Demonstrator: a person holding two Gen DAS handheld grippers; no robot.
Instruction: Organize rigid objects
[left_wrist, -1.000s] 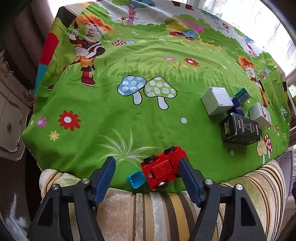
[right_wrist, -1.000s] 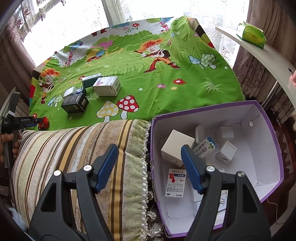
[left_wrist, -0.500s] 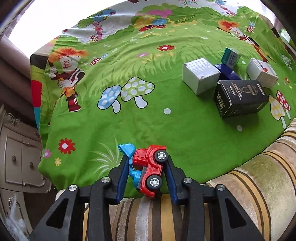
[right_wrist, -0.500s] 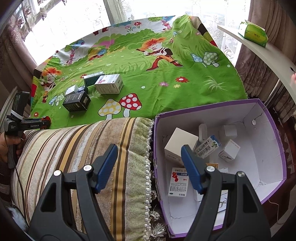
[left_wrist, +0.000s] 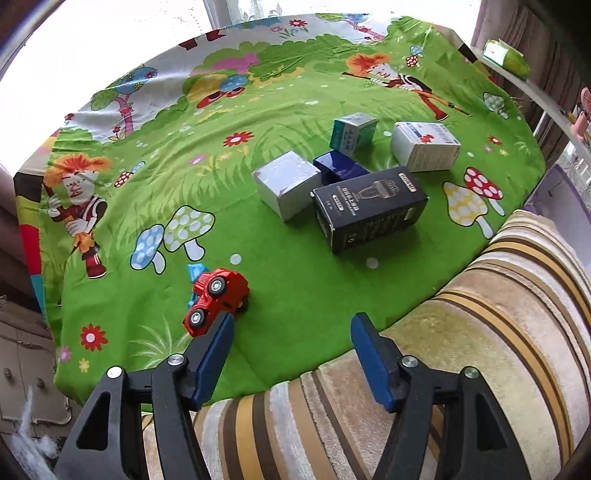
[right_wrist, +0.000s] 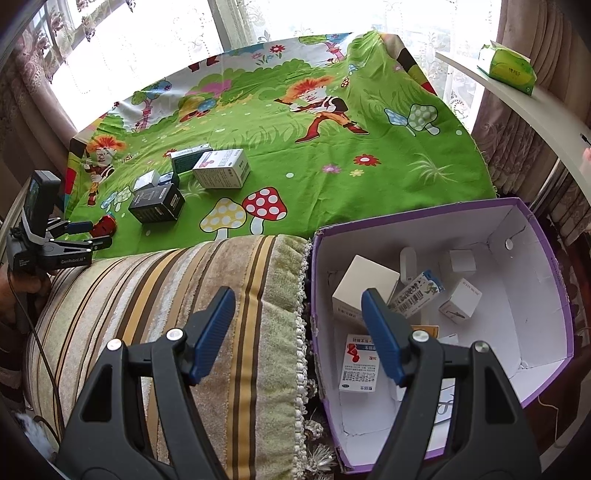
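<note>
So my left gripper (left_wrist: 290, 326) is spread wide with nothing between the fingers, hanging over the near edge of the table (left_wrist: 295, 280) with its green cartoon cloth. The red toy car (left_wrist: 216, 301) is tipped on its side right at the tip of my left finger (left_wrist: 216, 347), looks like it's touching but it's outside the gap, with a bit of blue plastic poking out behind it. Further ahead and a little to the right there's a bunch of boxes huddled together: a black box (left_wrist: 369, 212) nearest, a grey-white box (left_wrist: 286, 184) just left of it, a dark blue box (left_wrist: 340, 168) wedged behind those two, then a teal box (left_wrist: 352, 133) and a white medicine box (left_wrist: 424, 146) furthest out. A striped cushion (left_wrist: 461, 350) sits under and to the right of the gripper. My right gripper (right_wrist: 297, 323) is also wide apart and holding nothing, hovering over the seam between that cushion and the purple storage box (right_wrist: 554, 295), which sits to its right and already has several small cartons in it, including a white box (right_wrist: 364, 282) just past my right finger.
</note>
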